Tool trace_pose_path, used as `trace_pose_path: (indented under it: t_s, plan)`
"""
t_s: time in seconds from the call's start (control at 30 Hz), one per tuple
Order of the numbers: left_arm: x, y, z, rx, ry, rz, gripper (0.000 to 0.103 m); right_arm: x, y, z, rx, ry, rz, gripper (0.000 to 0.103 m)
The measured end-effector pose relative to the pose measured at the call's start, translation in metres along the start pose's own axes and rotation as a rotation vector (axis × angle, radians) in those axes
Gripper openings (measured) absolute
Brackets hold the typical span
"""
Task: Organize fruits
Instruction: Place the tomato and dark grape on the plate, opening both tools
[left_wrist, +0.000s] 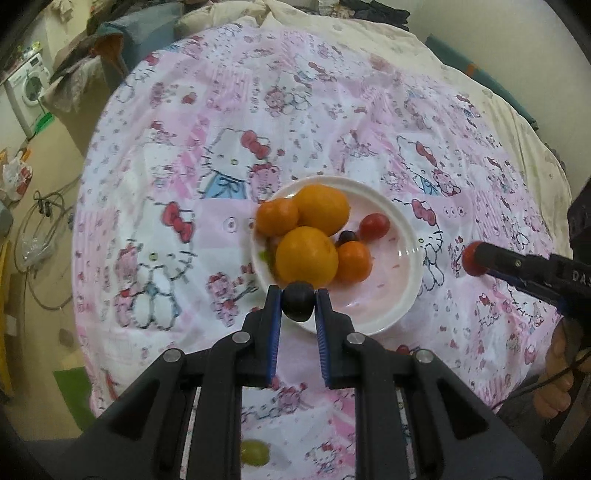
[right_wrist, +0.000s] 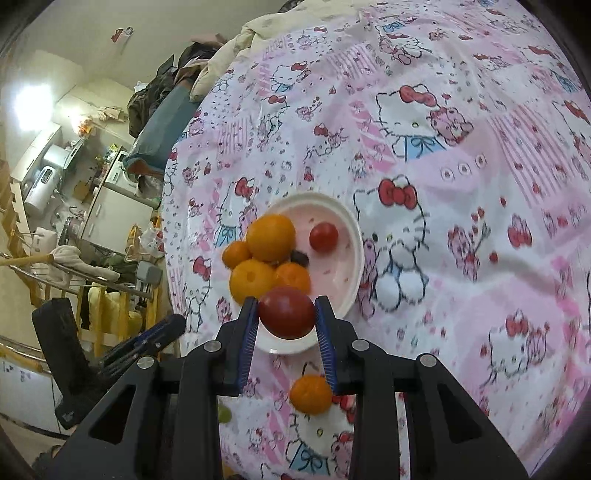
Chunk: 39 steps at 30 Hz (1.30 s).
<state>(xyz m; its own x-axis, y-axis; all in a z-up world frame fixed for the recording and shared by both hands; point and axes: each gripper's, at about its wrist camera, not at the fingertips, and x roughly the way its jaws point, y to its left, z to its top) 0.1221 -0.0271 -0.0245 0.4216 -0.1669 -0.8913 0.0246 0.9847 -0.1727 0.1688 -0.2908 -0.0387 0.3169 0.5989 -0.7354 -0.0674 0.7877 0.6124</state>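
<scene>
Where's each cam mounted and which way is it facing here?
Left wrist: on the left gripper, looking steeply down at the white plate; gripper holds a dark grape; a hand shows at right.
Right wrist: on the right gripper, angled down at the plate; gripper holds a red tomato.
Both share: plate, oranges, each other's gripper.

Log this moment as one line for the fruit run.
left hand-held gripper: shut on dark grape | right hand-held gripper: shut on red tomato | white plate: oranges, tomato, grape
</scene>
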Motion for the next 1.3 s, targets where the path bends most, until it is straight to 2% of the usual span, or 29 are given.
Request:
trace_pose_path:
  t_s: [0.17,0.33,0.43,0.5,0.63,0.83,0.97,1.13,1.3]
  plan:
    - [0.029,-0.008,-0.002,-0.021,0.056,-0.054,0.015,0.022,-0.006,0.015,-0.01,0.033,-0.026,0.033]
    - [0.054,-0.017,-0.006,-0.021,0.103,-0.069,0.015,0.048,-0.011,0.017,-0.005,0.084,-0.04,0.033]
    - [0.064,-0.023,-0.009,0.011,0.116,-0.038,0.015,0.06,-0.012,0.016,-0.025,0.109,-0.06,0.033]
    - [0.069,-0.025,-0.01,0.007,0.136,-0.051,0.015,0.067,-0.016,0.016,-0.03,0.121,-0.078,0.033]
    - [0.074,-0.029,-0.01,0.026,0.145,-0.034,0.015,0.074,-0.026,0.012,0.011,0.142,-0.081,0.033]
    - [0.08,-0.028,-0.007,0.01,0.159,-0.007,0.015,0.077,-0.026,0.01,0.03,0.143,-0.065,0.034]
    - [0.085,-0.034,-0.006,0.048,0.165,0.024,0.015,0.078,-0.025,0.009,0.026,0.145,-0.065,0.034]
    - [0.09,-0.031,-0.004,0.02,0.185,0.027,0.015,0.078,-0.026,0.01,0.035,0.145,-0.061,0.035]
    - [0.092,-0.033,-0.005,0.036,0.193,0.036,0.015,0.077,-0.024,0.012,0.028,0.141,-0.061,0.035]
